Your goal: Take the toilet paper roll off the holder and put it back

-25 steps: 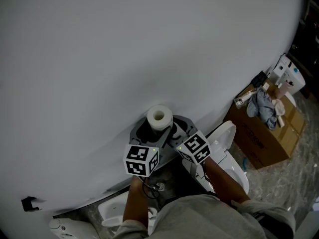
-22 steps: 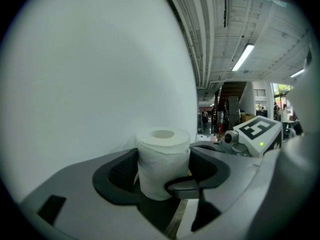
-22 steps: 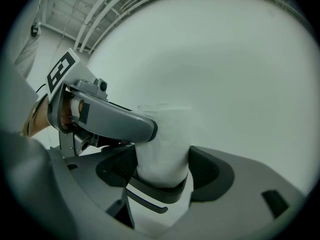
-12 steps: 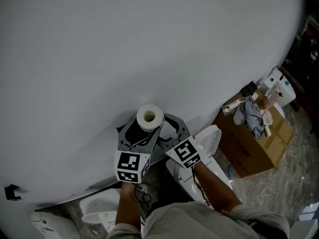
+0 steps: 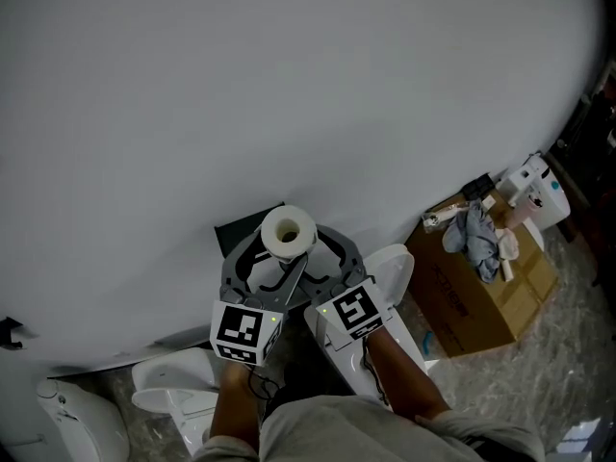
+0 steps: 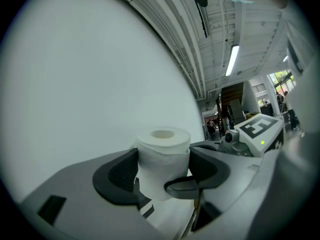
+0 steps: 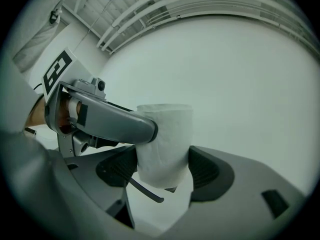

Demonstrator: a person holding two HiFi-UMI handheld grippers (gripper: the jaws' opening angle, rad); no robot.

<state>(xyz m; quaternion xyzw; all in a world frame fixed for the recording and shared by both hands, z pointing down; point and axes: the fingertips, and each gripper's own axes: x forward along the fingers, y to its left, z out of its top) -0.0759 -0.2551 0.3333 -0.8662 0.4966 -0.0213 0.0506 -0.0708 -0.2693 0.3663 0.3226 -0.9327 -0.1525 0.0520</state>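
Roll, white and upright, is clamped between the left gripper's pads, which have just been closing on it. The right gripper seems clamped on it too, crosswise. In the head view, jaws hide its lower half. The right gripper view shows only its side, not the core opening. Behind is a white wall.

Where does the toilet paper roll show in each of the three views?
Head view: the toilet paper roll is at lower centre, its open core facing the camera.
Left gripper view: the toilet paper roll stands upright just below centre.
Right gripper view: the toilet paper roll stands upright near centre.
Shared landmark: the white wall behind it in all three.
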